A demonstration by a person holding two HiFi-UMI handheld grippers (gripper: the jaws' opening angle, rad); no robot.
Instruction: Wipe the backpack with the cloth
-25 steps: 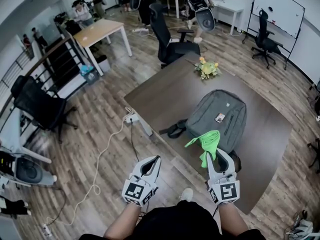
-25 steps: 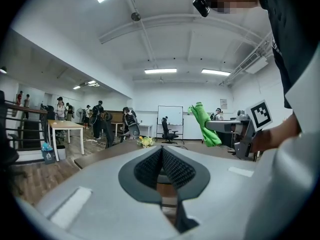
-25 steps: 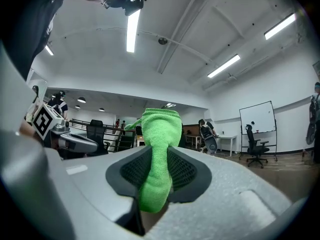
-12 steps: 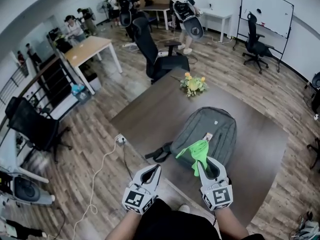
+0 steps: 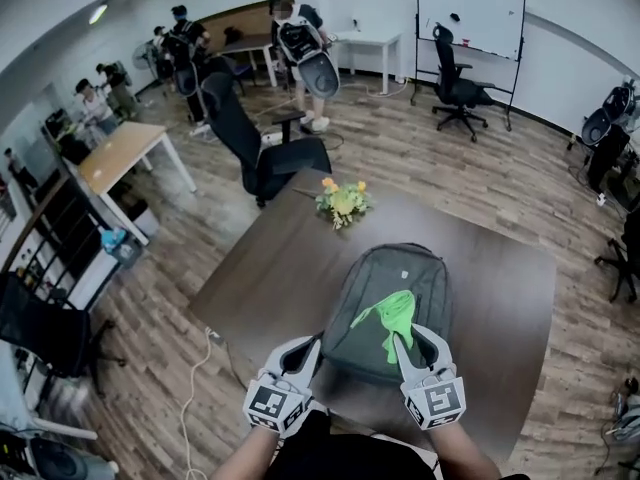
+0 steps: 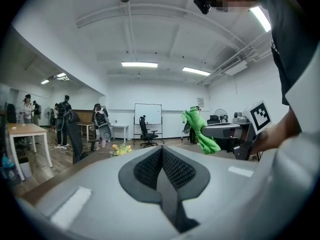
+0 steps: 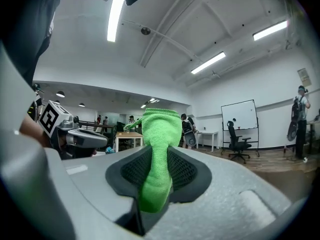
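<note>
Pinching the green cloth point(image 5: 392, 316) tight in the right gripper point(image 5: 418, 346); it looks soft, light and limp, best held bunched. Left gripper point(image 5: 298, 356) closed, empty. Backpack point(image 5: 430, 288) lies just ahead, beneath both.

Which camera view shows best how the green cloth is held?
The right gripper view: the green cloth sits clamped between that gripper's jaws, close up. The head view shows it small, hanging from the right gripper over the backpack. The left gripper view shows it from the side, far off.
</note>
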